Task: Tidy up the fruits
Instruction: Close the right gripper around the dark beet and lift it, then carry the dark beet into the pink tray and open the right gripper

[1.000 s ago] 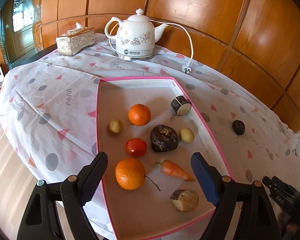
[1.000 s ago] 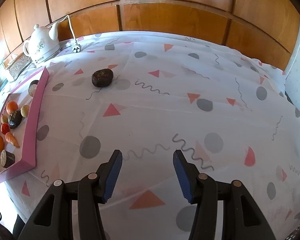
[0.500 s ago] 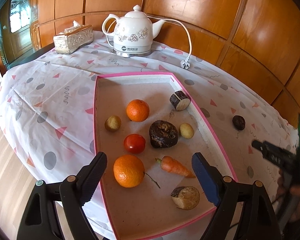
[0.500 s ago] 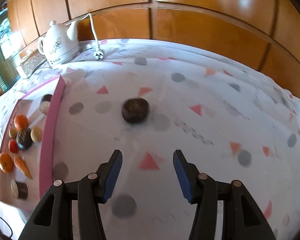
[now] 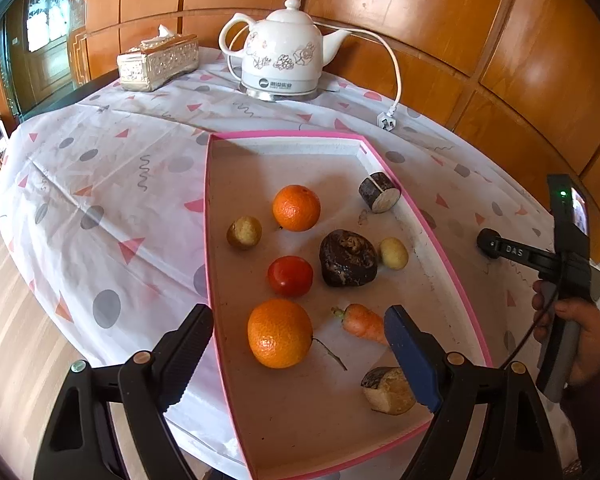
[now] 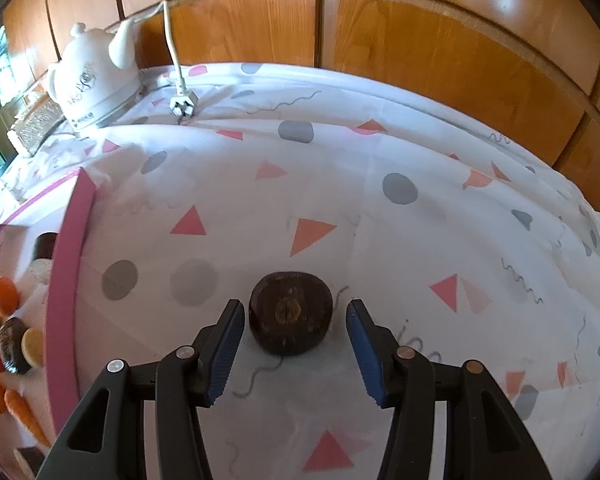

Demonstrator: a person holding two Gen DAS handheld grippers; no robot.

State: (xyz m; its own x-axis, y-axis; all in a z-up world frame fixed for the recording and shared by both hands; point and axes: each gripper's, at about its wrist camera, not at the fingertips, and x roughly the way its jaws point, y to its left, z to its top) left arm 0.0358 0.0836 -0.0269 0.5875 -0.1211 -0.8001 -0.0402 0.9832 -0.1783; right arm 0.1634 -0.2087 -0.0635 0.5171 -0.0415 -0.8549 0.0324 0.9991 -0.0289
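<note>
A dark brown round fruit (image 6: 291,313) lies on the tablecloth right of the pink tray (image 6: 66,280). My right gripper (image 6: 296,344) is open, its fingers on either side of the fruit, apart from it. In the left wrist view the tray (image 5: 440,248) holds two oranges (image 5: 280,333), a tomato (image 5: 290,276), a carrot (image 5: 362,323), a dark lumpy fruit (image 5: 348,258) and several small pieces. My left gripper (image 5: 300,354) is open and empty above the tray's near end. The right gripper also shows in the left wrist view (image 5: 500,247), hiding the fruit.
A white kettle (image 5: 282,66) with its cord and plug (image 5: 386,122) stands at the back of the table. A silver tissue box (image 5: 158,63) sits left of it. Wood panelling runs behind. The table edge drops to the floor on the left.
My right gripper has moved forward to the dark fruit, which now sits between its open fingers. The left gripper has barely moved.
</note>
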